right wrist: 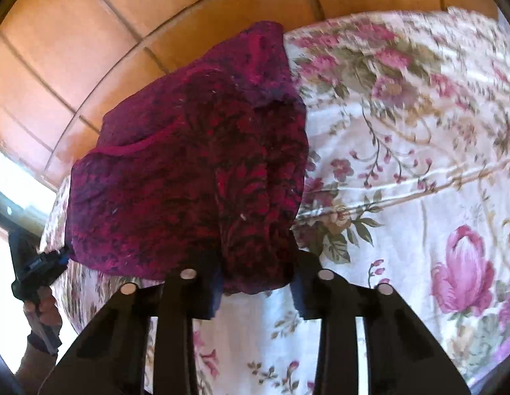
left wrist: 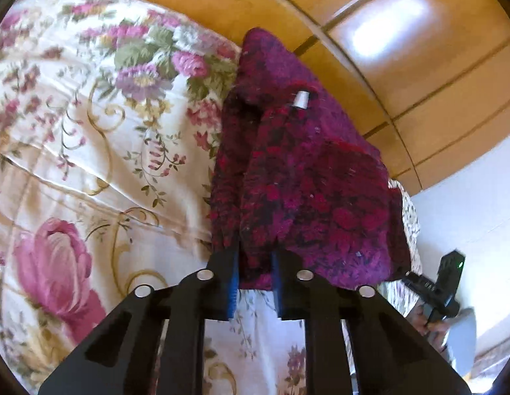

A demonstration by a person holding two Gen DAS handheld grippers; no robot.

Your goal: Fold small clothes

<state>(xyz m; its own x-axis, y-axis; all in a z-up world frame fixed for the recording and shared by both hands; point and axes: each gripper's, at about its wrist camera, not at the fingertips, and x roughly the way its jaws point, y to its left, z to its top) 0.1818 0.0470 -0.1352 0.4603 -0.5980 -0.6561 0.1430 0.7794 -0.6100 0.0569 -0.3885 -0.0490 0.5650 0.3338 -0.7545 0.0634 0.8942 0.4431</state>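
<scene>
Both grippers pinching one fuzzy magenta garment over the flowered bedspread!

Left gripper (left wrist: 255, 283) at six o'clock of its view, blue-padded fingers (left wrist: 233, 288) narrowed onto the hem of the knitted garment (left wrist: 297, 177), which rises toward twelve, nubbly crimson and purple, small white tag (left wrist: 301, 99) near the top. At nine o'clock, the glossy cream bedspread (left wrist: 90, 151), rose-printed, creased. Over to the right gripper (right wrist: 255, 288): black fingers closed partway around a bunched fold of the same knit, glossy wooden panels (right wrist: 74, 33) at eleven o'clock.
</scene>
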